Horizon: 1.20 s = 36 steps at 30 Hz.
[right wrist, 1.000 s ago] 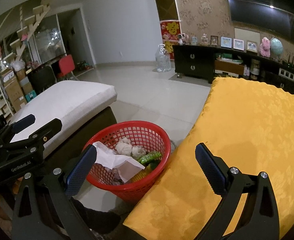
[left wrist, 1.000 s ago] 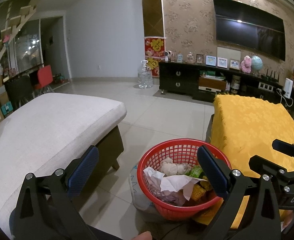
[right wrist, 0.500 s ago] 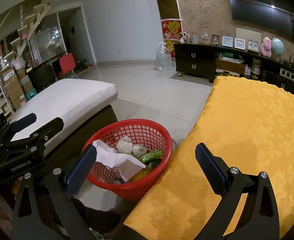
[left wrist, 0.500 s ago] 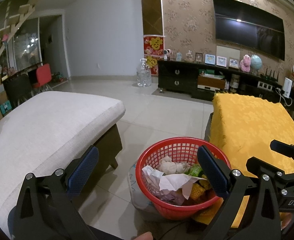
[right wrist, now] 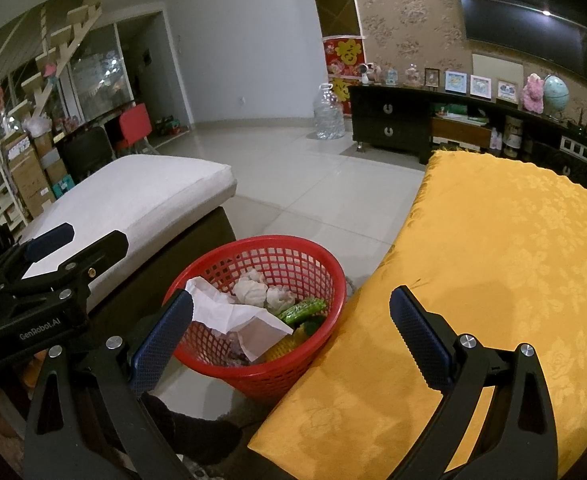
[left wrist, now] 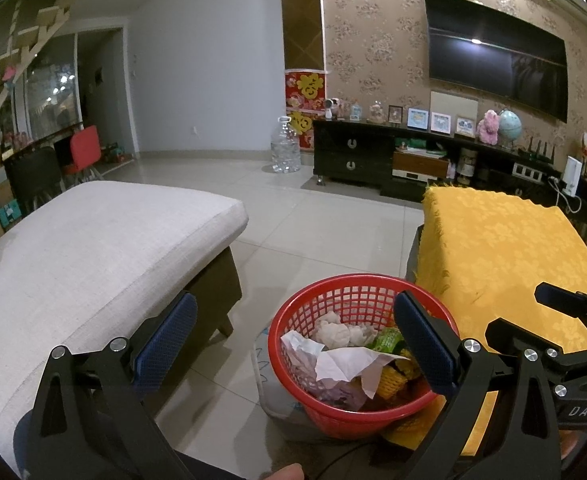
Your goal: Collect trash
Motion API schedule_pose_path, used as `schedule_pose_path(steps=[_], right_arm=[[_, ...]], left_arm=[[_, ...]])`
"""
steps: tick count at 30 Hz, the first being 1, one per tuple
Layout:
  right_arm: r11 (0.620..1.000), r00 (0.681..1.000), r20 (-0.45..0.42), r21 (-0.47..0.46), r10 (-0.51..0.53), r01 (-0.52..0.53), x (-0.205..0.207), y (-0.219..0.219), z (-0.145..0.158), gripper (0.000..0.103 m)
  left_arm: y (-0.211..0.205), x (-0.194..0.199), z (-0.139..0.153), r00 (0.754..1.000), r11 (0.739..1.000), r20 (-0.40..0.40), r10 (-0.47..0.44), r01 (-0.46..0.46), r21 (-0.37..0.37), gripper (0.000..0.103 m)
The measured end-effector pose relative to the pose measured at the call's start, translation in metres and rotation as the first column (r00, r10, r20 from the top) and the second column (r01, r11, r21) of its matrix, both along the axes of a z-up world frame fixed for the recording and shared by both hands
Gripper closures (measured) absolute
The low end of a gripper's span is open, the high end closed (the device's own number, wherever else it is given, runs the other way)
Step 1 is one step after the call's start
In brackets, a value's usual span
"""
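A red mesh basket [left wrist: 293, 320] [right wrist: 321, 256] stands on the tiled floor between the sofa and the yellow-clothed table. It holds crumpled white paper [left wrist: 345, 362] [right wrist: 233, 314], white tissue balls [right wrist: 255, 290], a green wrapper [left wrist: 389, 336] [right wrist: 301, 308] and yellow scraps. My left gripper [left wrist: 293, 348] hovers open above and just in front of the basket, nothing between its blue pads. My right gripper [right wrist: 289, 328] is open too, over the basket's right rim and the table edge. Each gripper shows at the edge of the other's view.
A beige sofa cushion [left wrist: 93, 248] lies on the left and a table under a yellow cloth [right wrist: 493, 272] on the right. A clear plastic container [left wrist: 265, 364] sits under the basket. Beyond are tiled floor, a large water bottle [left wrist: 285, 148] and a dark TV cabinet [left wrist: 373, 156].
Both views drift very slightly; the basket sits a little lower and nearer in the frames. Both grippers stay open and empty.
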State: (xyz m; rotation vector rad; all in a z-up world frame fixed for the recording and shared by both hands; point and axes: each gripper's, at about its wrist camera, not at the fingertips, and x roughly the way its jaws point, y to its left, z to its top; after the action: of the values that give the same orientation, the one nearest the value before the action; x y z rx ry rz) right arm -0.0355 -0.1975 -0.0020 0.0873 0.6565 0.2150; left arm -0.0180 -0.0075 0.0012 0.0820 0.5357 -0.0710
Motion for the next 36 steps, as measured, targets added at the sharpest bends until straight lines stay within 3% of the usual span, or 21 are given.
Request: schedule_pose_path(steps=[36], right_arm=[[1.0, 1.0, -0.007, 0.0, 0.0, 0.0, -0.001, -0.001, -0.004, 0.007]], left_arm=[[-0.008, -0.001, 0.008, 1.0, 1.0, -0.012, 0.0, 0.0, -0.017, 0.008]])
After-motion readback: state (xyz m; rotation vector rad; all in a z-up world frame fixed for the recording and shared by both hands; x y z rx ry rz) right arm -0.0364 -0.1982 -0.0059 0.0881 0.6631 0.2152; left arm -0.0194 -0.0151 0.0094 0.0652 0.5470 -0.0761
